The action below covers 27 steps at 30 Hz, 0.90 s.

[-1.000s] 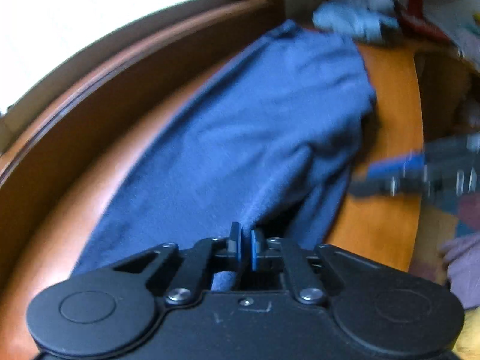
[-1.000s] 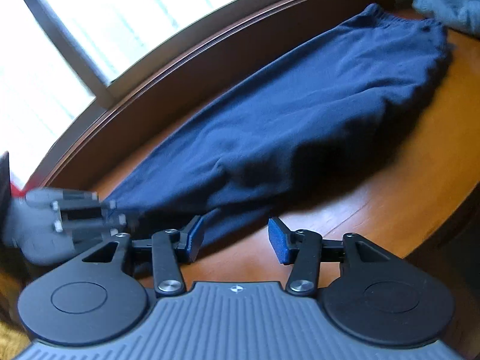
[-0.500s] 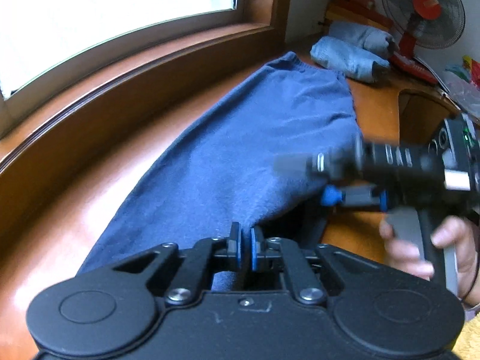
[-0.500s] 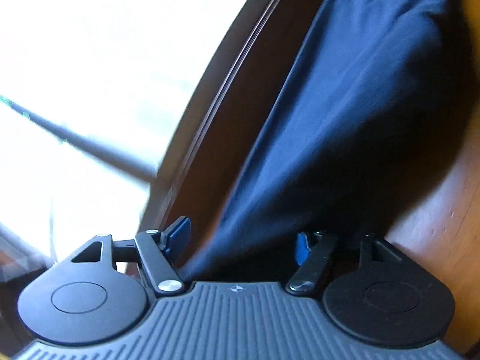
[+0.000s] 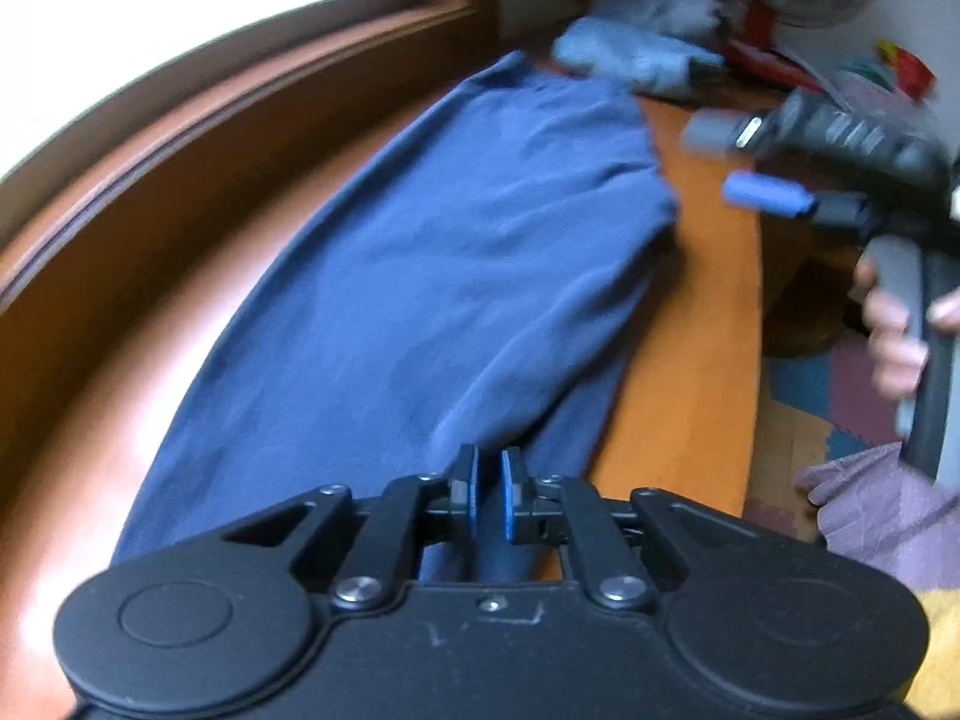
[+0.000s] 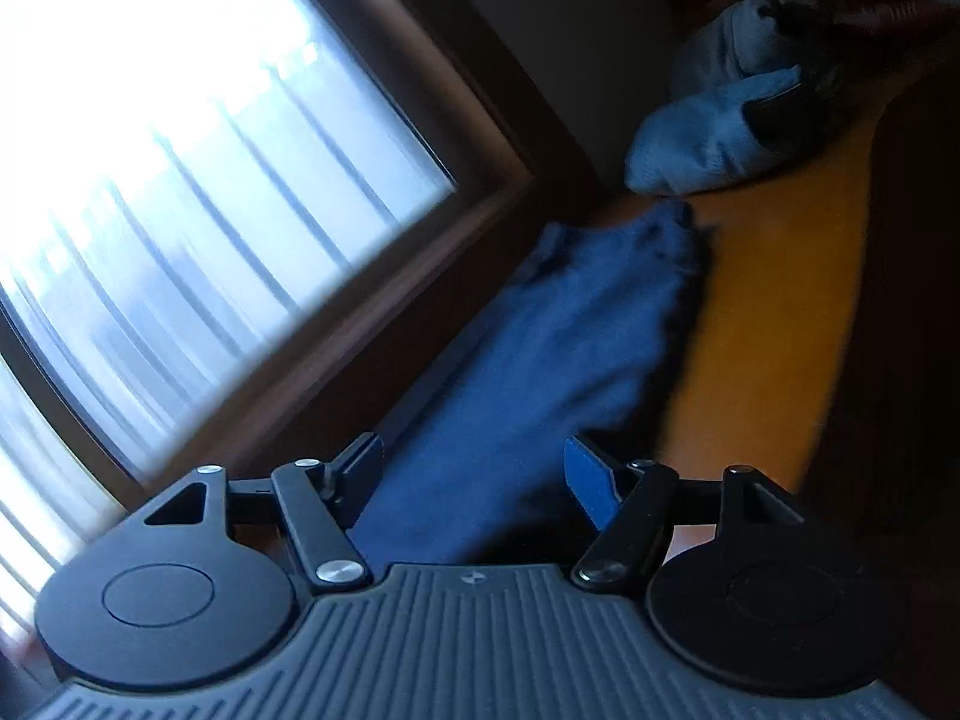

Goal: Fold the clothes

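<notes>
The navy garment (image 5: 456,252) lay stretched along the wooden table (image 5: 708,324) beside the window sill, reaching toward a blurred pile of grey-blue clothes (image 5: 636,54). The left gripper (image 5: 487,495) was pinched onto its near end. The right gripper (image 6: 474,474) hung spread wide above the cloth, holding nothing; motion blur smeared its view.

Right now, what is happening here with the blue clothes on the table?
A person is folding dark blue trousers laid along a wooden table beside a window. The left gripper is shut on the near end of the cloth. The right gripper is open and holds nothing; it hangs over the trousers, with the hand on its handle. Light blue clothes lie at the far end.
</notes>
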### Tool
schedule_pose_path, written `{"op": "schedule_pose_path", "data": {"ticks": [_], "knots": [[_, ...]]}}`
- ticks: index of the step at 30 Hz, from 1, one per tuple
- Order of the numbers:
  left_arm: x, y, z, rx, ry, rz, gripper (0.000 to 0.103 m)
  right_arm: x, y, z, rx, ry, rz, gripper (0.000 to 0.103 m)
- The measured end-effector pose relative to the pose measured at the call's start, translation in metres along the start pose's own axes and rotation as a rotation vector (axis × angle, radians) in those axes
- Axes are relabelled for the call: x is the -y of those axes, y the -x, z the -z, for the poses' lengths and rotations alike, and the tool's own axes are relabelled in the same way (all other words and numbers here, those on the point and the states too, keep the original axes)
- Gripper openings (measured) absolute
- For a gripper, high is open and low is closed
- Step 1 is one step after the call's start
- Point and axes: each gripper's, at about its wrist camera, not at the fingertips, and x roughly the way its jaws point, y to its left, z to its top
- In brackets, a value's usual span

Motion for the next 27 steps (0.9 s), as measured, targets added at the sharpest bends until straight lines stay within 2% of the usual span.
{"op": "schedule_pose_path", "data": {"ticks": [2,6,8,9,10,13,18,20,21,22,25,27], "knots": [[0.017,-0.008,-0.013,0.026,-0.063,0.027,0.006,0.004,-0.005,0.010,-0.056,0.028,0.038,0.070],[0.047,-0.027,-0.028,0.060,-0.200,0.061,0.010,0.037,-0.024,0.014,-0.134,-0.096,0.013,0.069],[0.058,-0.038,-0.031,0.065,-0.252,0.066,0.016,0.044,-0.034,0.009,-0.151,-0.114,0.005,0.056],[0.062,-0.043,-0.032,0.066,-0.270,0.051,0.020,0.043,-0.040,0.005,-0.157,-0.104,0.003,0.030],[0.065,-0.047,-0.035,0.069,-0.282,0.031,0.020,0.040,-0.047,-0.001,-0.170,-0.080,-0.016,0.017],[0.065,-0.060,-0.046,0.074,-0.275,-0.013,0.026,0.023,-0.066,-0.022,-0.187,0.002,-0.106,0.016],[0.043,-0.083,-0.073,0.053,-0.162,-0.104,0.027,0.009,-0.114,-0.043,-0.292,0.073,-0.135,0.017],[0.031,-0.090,-0.082,0.051,-0.115,-0.129,0.027,0.003,-0.133,-0.051,-0.333,0.101,-0.146,0.023],[0.023,-0.094,-0.086,0.046,-0.087,-0.140,0.027,0.001,-0.141,-0.055,-0.352,0.113,-0.152,0.029],[0.016,-0.097,-0.088,0.039,-0.059,-0.145,0.027,0.003,-0.140,-0.057,-0.349,0.108,-0.153,0.034],[-0.004,-0.106,-0.092,0.018,0.027,-0.131,0.027,0.010,-0.114,-0.061,-0.269,0.108,-0.137,0.047],[-0.014,-0.108,-0.092,0.011,0.072,-0.100,0.027,0.007,-0.096,-0.056,-0.256,0.162,-0.116,0.048]]}}
